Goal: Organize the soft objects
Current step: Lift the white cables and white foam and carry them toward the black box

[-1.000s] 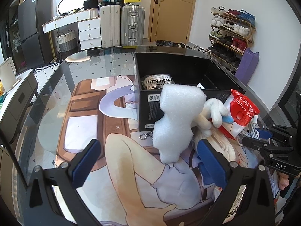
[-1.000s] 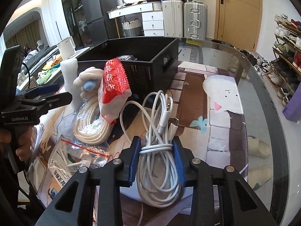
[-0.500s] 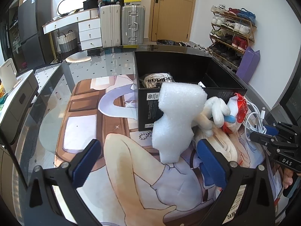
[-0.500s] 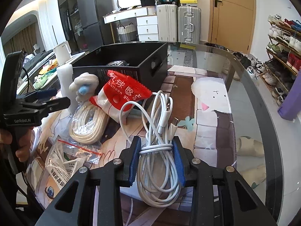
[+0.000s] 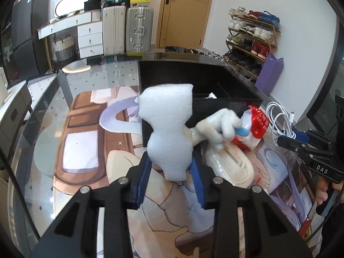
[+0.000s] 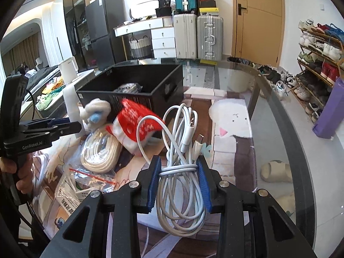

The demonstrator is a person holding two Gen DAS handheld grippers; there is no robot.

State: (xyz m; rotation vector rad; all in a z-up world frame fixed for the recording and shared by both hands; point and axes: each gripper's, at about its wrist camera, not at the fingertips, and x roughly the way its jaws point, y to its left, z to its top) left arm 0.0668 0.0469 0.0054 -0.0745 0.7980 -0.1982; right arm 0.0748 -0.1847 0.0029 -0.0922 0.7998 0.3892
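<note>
The white foam block (image 5: 169,129), notched at the waist, stands upright, long axis vertical, just near of the black open-top storage box (image 5: 215,90) holding a dark printed pouch (image 6: 129,88). The left gripper (image 5: 171,178) has just clenched on its base; the right gripper (image 6: 179,182) clamps a coiled white charging cable (image 6: 182,150).

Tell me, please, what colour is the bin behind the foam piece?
The bin is black, clearest in the right wrist view.
</note>
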